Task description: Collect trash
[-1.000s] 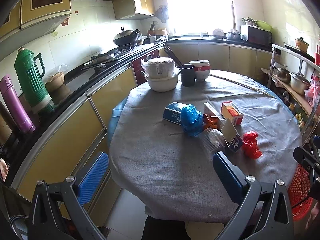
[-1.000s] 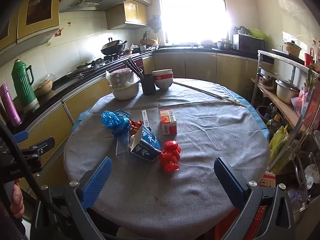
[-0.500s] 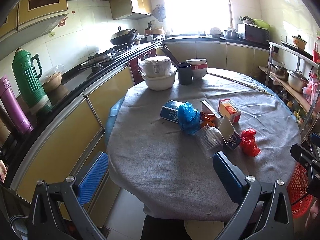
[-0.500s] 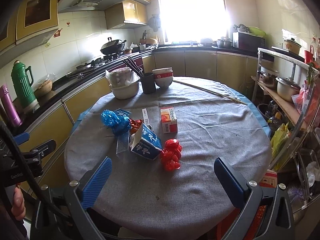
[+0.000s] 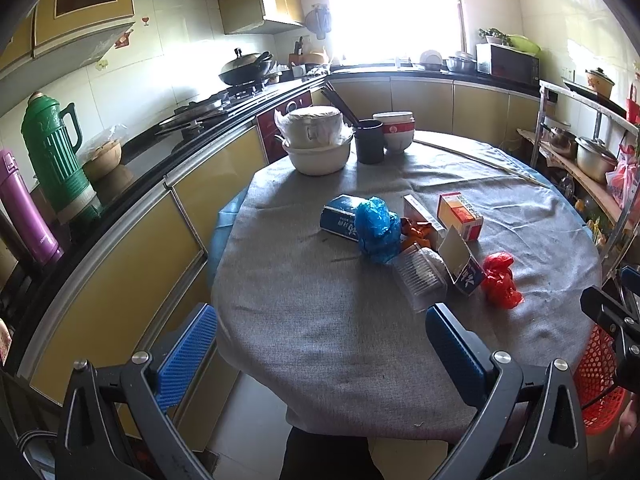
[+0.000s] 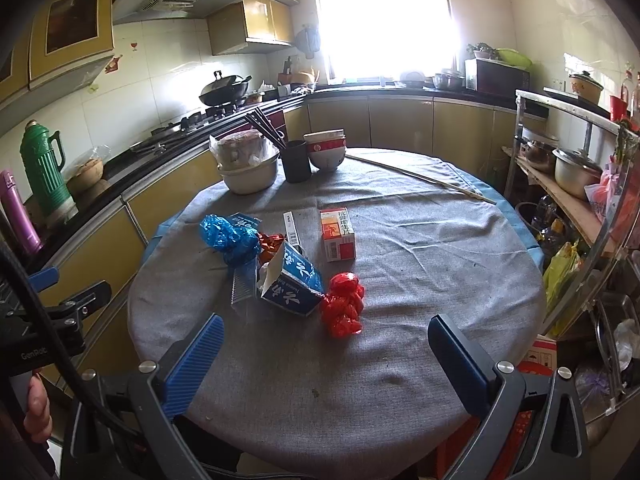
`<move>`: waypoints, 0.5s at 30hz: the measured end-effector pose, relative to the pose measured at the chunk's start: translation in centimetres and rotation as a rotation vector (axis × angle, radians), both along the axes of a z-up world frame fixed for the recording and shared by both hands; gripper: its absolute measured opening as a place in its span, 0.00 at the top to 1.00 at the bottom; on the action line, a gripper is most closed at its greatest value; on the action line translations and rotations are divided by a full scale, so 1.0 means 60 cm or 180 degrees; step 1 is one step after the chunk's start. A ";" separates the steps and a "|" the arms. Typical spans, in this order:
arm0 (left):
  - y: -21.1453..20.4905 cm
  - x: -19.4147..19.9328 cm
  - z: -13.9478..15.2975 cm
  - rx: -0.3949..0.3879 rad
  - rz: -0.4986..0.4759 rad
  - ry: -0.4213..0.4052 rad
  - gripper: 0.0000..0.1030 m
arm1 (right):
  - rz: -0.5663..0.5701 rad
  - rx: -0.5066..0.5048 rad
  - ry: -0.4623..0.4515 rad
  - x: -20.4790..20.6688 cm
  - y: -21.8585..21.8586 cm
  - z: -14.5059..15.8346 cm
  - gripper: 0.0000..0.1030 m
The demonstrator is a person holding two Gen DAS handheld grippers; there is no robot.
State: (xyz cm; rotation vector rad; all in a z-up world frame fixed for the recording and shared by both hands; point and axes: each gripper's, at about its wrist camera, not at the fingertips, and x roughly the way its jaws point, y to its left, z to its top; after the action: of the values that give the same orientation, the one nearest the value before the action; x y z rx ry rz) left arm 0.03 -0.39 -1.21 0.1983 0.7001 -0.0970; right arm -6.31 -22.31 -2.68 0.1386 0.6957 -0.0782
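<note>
Table [image 6: 400, 360]: round, draped in grey cloth, and you're standing at its near edge with both tools held back over the rim, which gives you the whole spread in view before you commit.
Basket [image 5: 596, 376]: red mesh, low at the table's right side in the left view; that looks like where the trash goes, though only a slice of it shows, so treat that as a guess.
Dishes: a basin with a covered pot [image 6: 248, 168], a dark cup of chopsticks [image 6: 296, 160] and stacked bowls [image 6: 325, 154] sit together at the far edge, well apart from the litter. Leave them alone.
Trash pile: bunched in the middle, pieces touching, so one pull may drag a neighbour.
Blue carton [image 6: 292, 284]: torn open, lying on its side, nearest you.
Clear tray [image 5: 420, 278]: right against the carton, hard to read, thin plastic by the look.
Blue bag [image 6: 228, 238]: crumpled, left of the carton; it should squash easily.
Red bag [image 6: 344, 308]: balled up, touching the carton's right corner, closest to your right tool.
Small box [image 6: 338, 234]: upright print, standing a little clear of the heap.
Left gripper [image 5: 320, 356]: fingers spread wide, nothing between them.
Right gripper [image 6: 326, 364]: fingers also spread and empty, lined up roughly with the red bag.
</note>
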 end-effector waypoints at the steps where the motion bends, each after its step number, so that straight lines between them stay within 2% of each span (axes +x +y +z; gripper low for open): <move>1: 0.000 0.000 -0.002 -0.0007 -0.0001 0.0013 0.00 | 0.0001 -0.0003 0.0006 0.001 0.000 -0.001 0.00; 8: -0.002 0.010 -0.017 0.0019 -0.0017 0.0118 0.00 | 0.0001 0.0077 0.0079 0.012 -0.009 -0.018 0.00; 11: 0.001 0.024 -0.037 -0.0118 -0.0074 0.0346 0.00 | -0.0053 0.0145 0.0188 0.021 -0.027 -0.044 0.00; 15: 0.002 0.045 -0.080 -0.0291 -0.0102 0.0657 0.00 | -0.0154 0.0431 0.0492 0.038 -0.066 -0.103 0.00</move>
State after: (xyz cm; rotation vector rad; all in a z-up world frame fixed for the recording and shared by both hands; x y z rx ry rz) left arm 2.74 -0.25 -5.98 0.1127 0.8963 -0.1815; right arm -4.03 -26.26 -8.85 0.2817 0.8524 -0.0887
